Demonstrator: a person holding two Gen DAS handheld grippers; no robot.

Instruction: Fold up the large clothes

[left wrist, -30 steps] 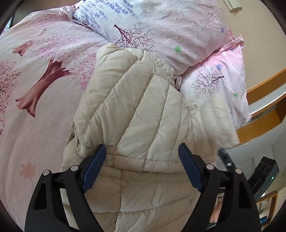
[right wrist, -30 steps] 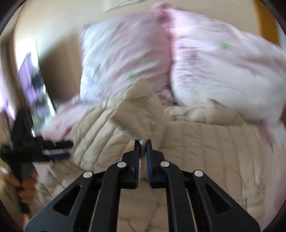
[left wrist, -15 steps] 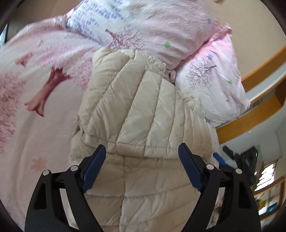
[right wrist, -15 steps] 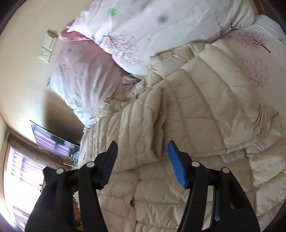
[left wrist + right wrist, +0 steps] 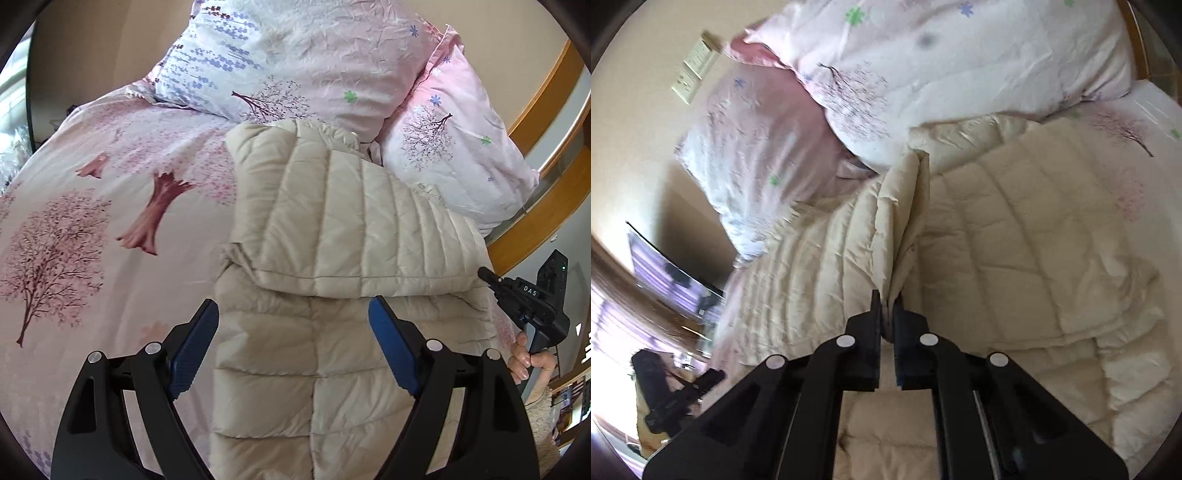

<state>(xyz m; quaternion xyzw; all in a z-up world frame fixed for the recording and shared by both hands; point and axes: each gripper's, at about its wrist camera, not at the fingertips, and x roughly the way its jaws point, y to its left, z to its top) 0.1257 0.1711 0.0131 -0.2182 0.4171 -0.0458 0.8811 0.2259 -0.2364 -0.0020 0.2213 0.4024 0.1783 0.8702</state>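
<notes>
- The jacket (image 5: 332, 258) is a cream, puffy quilted one with stitched channels running across it; it lies on your bed's pink tree-print cover (image 5: 92, 221), its far end against the two pillows (image 5: 314, 66).
- In your left view, one quilted panel is folded over the lower body, and its hemmed edge makes a straight line across the jacket just ahead of the tongs.
- Your left gripper (image 5: 291, 332) is released: its blue pads (image 5: 192, 343) stand wide, over the jacket, with nothing pinched.
- Your right gripper (image 5: 886, 306) is clenched on a fold of the jacket (image 5: 905, 221); the fabric rises from its tips in a narrow creased ridge toward the pillows.
- To the right of that ridge the jacket lies flatter, its edge wrinkled.
</notes>
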